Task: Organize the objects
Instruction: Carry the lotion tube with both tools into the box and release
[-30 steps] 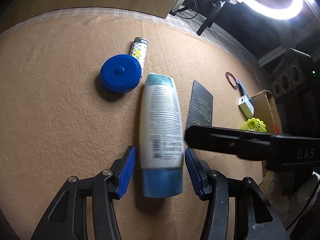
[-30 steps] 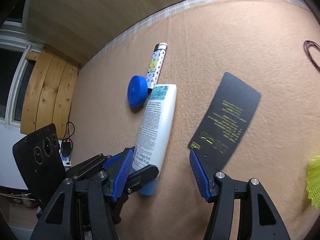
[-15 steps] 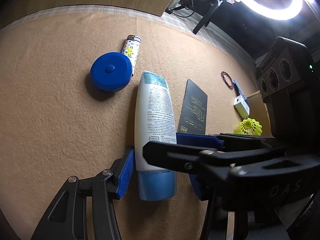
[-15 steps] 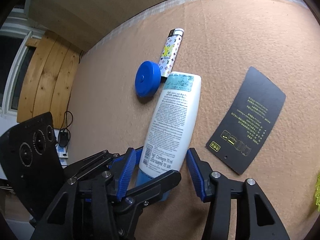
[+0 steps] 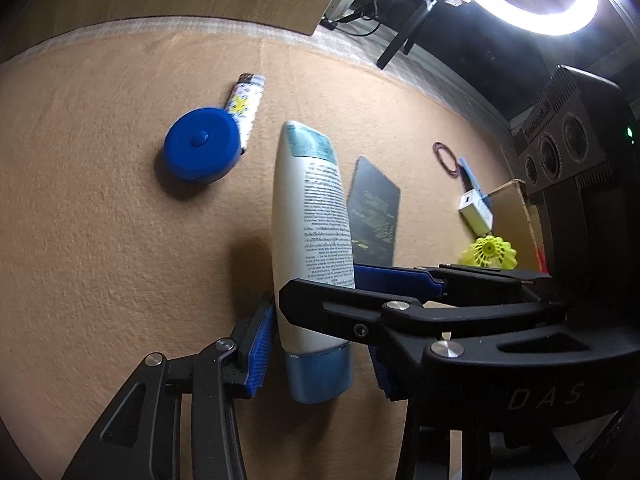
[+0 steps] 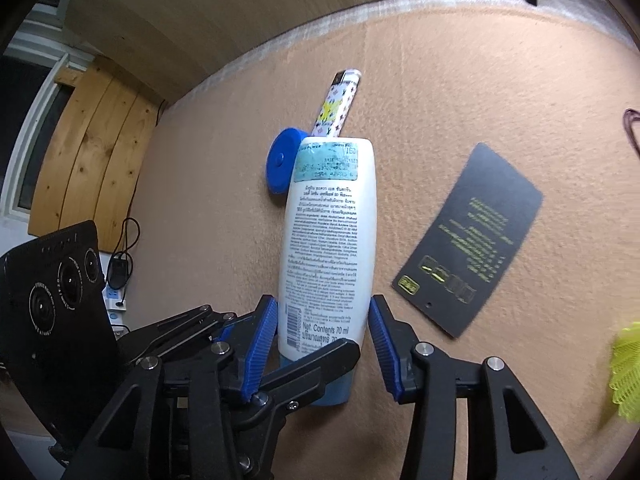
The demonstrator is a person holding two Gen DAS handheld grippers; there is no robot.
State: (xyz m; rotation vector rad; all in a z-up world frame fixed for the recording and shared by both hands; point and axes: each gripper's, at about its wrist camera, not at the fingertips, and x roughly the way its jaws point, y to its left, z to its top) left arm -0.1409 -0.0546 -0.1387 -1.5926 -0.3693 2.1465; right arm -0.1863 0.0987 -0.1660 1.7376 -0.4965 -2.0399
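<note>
Tan felt mat point(image 5: 100, 240) bearing tape measure point(image 5: 199, 149), lighter point(image 5: 246, 106), black card point(image 5: 374, 210), perhaps shuttlecock point(image 5: 490, 253).

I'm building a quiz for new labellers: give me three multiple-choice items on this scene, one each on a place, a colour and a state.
1. The lighter lies: A) beside the blue tape measure B) on the black card C) inside the cardboard box
2. The shuttlecock is: A) white B) yellow C) red
3. The bottle has its cap: A) lying beside it B) missing C) fitted on

Answers: 1 A, the lighter's end rests against the tape measure; 2 B, its skirt is bright yellow; 3 C, the blue cap closes the bottle's near end.
</note>
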